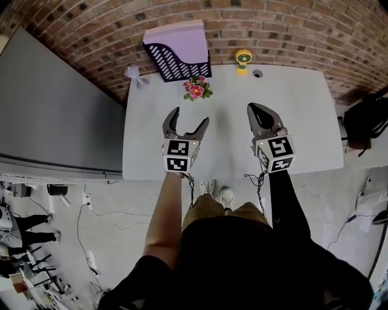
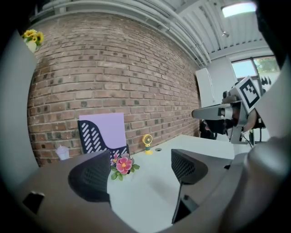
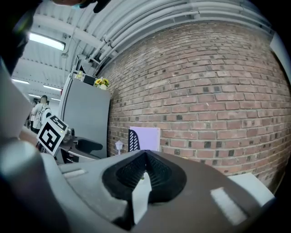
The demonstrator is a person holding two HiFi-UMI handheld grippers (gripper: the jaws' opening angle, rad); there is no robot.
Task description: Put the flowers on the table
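**Room and fittings, as seen**

Wall: red-brown brick wall (image 1: 291,30), running behind the white worktop (image 1: 303,133).
Furniture: tall grey cabinet (image 1: 48,109) at the left, standing against the brick.
Floor: pale floor (image 1: 121,200).
Overhead: ribbed grey ceiling (image 2: 150,13), one strip light (image 2: 238,8), lit.
Window (image 2: 261,66): far right, greenery outside.

Head view looks down; gripper views face brick wall (image 2: 113,68)

The right tool (image 3: 144,176) is closed and empty; at 12 o'clock, a purple tray (image 3: 146,138) stands against the brick wall (image 3: 204,91).
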